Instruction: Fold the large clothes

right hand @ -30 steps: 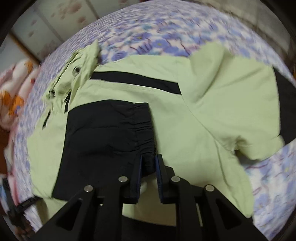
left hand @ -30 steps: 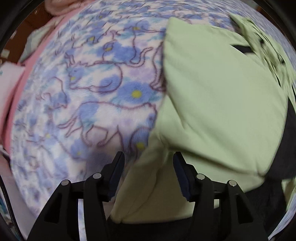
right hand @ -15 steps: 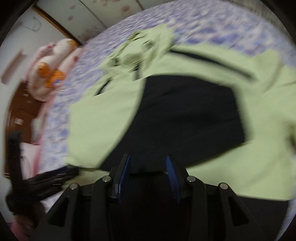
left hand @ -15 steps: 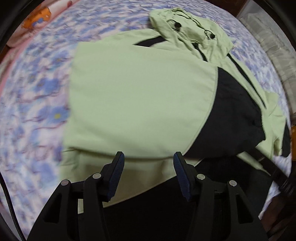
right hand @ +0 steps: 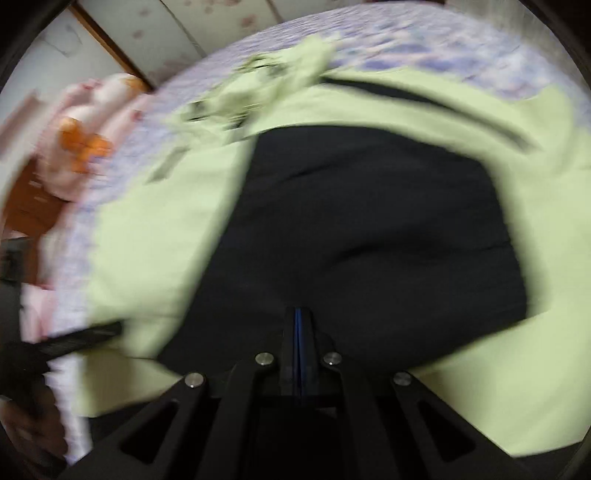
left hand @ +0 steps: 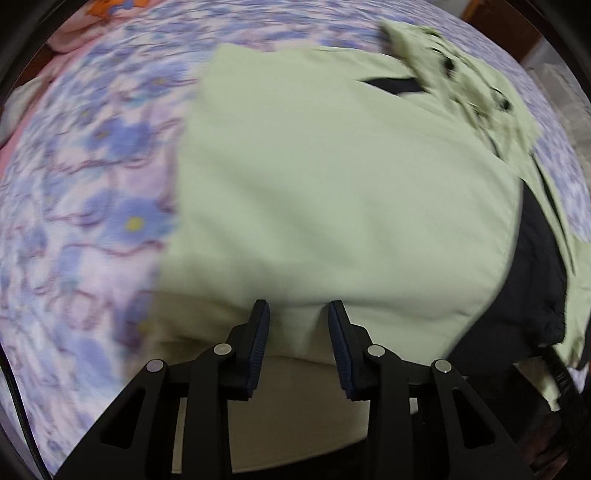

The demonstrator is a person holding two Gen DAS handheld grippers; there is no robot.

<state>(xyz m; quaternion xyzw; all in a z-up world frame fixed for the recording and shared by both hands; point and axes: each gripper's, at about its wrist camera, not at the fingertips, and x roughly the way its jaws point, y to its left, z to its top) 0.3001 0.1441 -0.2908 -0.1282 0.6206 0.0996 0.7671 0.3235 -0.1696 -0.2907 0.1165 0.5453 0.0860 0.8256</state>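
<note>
A light green jacket with black panels lies folded on a floral blanket. Its hood is at the far right. My left gripper points down at the near fold edge. Its jaws are closing, with green cloth in the gap and daylight still at both pads. In the right wrist view a black sleeve panel lies across the green jacket. My right gripper is shut over that panel's near edge, and no cloth shows between its pads.
A pink pillow with orange print lies at the blanket's far left, beside wooden furniture. Pale wall panels stand beyond the bed. The blanket shows past the hood. A hand holds a black tool at the lower left.
The left jaws have narrowed and the gripper has shifted along the jacket's near edge. The right jaws went from open to fully shut, and that gripper dropped closer to the black panel.
</note>
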